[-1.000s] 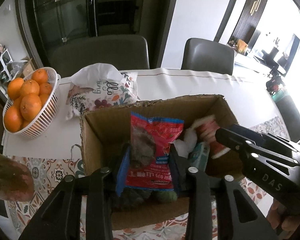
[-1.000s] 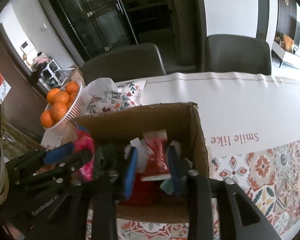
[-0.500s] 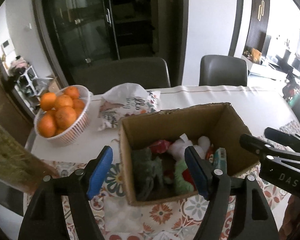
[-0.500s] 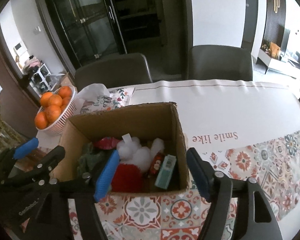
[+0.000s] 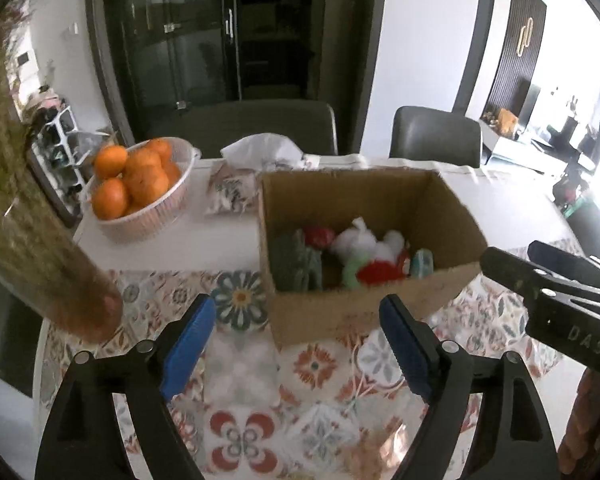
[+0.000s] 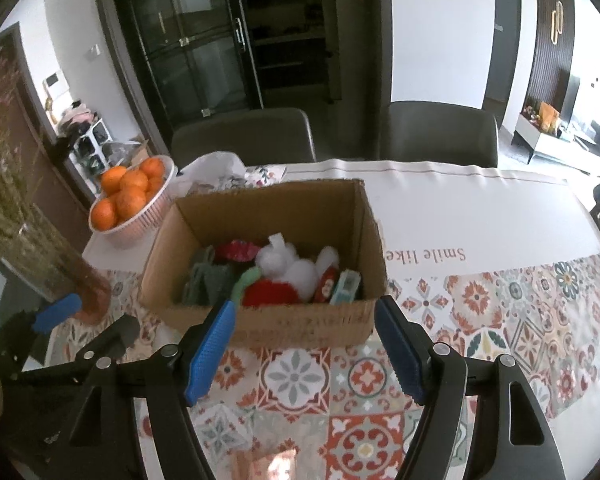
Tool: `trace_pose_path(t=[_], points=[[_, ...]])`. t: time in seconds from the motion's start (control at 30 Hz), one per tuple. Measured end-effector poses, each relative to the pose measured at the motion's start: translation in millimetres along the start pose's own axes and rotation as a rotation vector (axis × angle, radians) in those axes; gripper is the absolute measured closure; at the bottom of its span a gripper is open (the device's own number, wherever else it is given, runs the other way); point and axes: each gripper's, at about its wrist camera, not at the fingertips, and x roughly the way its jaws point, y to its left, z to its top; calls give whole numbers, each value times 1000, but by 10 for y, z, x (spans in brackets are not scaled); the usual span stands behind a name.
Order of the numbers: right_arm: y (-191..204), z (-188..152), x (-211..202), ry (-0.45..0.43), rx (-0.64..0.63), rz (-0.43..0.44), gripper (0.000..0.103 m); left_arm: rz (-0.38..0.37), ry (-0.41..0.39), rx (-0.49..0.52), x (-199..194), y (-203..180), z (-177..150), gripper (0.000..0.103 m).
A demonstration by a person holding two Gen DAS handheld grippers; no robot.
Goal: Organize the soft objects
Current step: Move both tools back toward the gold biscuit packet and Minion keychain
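Both claws are wide apart and hold nothing — left claw (image 5: 298, 338), right claw (image 6: 306, 344). The soft toys (image 6: 288, 276) sit inside the cardboard box (image 6: 300, 326), mid-frame on the surface (image 6: 480, 216).

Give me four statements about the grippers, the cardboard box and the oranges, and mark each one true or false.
1. Both the left gripper and the right gripper are open and hold nothing. True.
2. The cardboard box lies tipped on its side. False: it stands upright, open at the top.
3. A white plush toy lies inside the box. True.
4. The oranges sit loose on the tablecloth. False: they are piled in a white basket.
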Motion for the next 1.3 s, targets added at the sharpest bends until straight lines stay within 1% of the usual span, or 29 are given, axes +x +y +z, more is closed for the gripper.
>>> trace_pose_path(t=[0.1,0.23,0.4,0.57,0.9,1.3], points=[[49,-116,-37,13,-9,7,30,34,1,3,-83,29,-135,19],[115,-285,-87,31,-20,28,30,49,-7,-14,-205,83,-285,20],[161,-473,-146,54,-24,54,30,89,-19,7,-361,101,-461,21],[198,-679,-171,87,-26,89,30,94,-22,13,-486,100,-625,21],[243,-1028,-97,164,-53,111,30,88,39,62,-567,38,-1028,21],[278,-1361,37,225,-74,145,30,55,141,82,-446,10,-1447,21]])
